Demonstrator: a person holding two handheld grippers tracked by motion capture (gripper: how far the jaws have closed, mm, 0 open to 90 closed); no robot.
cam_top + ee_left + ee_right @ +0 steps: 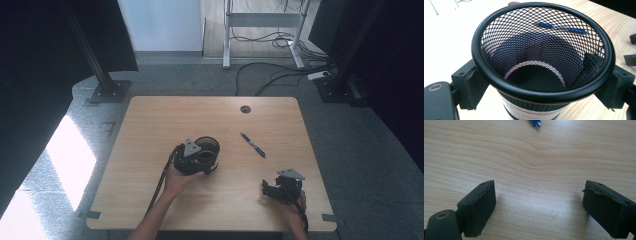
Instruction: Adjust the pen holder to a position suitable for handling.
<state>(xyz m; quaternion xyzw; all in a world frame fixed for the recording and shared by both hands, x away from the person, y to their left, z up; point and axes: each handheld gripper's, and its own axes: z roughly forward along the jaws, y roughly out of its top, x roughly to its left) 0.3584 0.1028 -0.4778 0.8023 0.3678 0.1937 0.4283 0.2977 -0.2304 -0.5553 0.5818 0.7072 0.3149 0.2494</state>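
My left gripper (541,82) pinches the black round wire-mesh pen cup (541,50) across its stiff rim; it looks light, so I'd grip gently. Right gripper (539,202) spread, empty.

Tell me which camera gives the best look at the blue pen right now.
The high view: the blue pen lies whole on the table, right of the mesh cup. The left gripper view shows it through the cup's mesh; the right gripper view catches one end of it at its top edge.
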